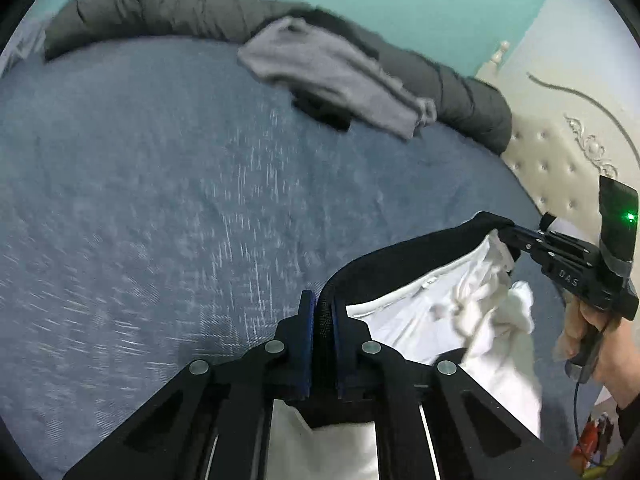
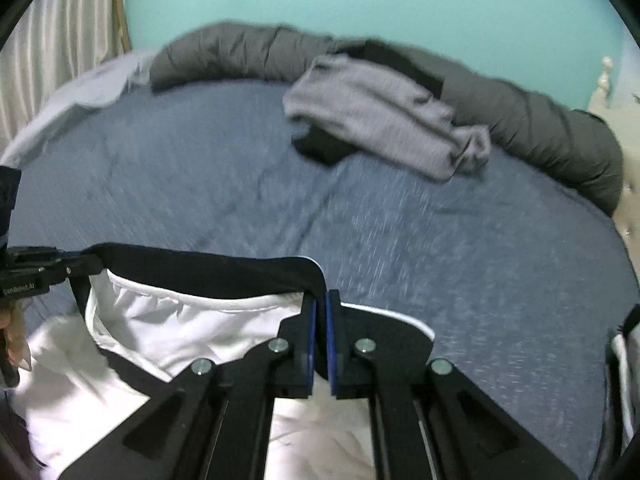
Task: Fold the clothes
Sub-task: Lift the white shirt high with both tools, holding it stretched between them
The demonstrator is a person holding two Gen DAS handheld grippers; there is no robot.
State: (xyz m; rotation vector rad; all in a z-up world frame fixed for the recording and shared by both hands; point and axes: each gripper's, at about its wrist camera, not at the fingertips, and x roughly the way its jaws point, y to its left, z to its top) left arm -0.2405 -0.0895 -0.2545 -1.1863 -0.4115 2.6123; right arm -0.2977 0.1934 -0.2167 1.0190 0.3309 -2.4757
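A black garment (image 1: 400,264) with a white lining (image 1: 424,320) hangs stretched between my two grippers above the blue bed. My left gripper (image 1: 322,304) is shut on one end of its black edge. My right gripper (image 1: 510,236), held by a hand at the right of the left wrist view, is shut on the other end. In the right wrist view the right gripper (image 2: 321,302) pinches the black garment (image 2: 200,272) at its corner, and the left gripper (image 2: 86,266) grips it at the far left. The white lining (image 2: 180,320) sags below the taut edge.
The blue bedsheet (image 1: 160,200) spreads ahead. A crumpled grey garment (image 2: 380,120) lies over a black one (image 2: 320,148) near the back. A rolled dark grey duvet (image 2: 540,128) runs along the teal wall. A cream tufted headboard (image 1: 560,168) stands at the right.
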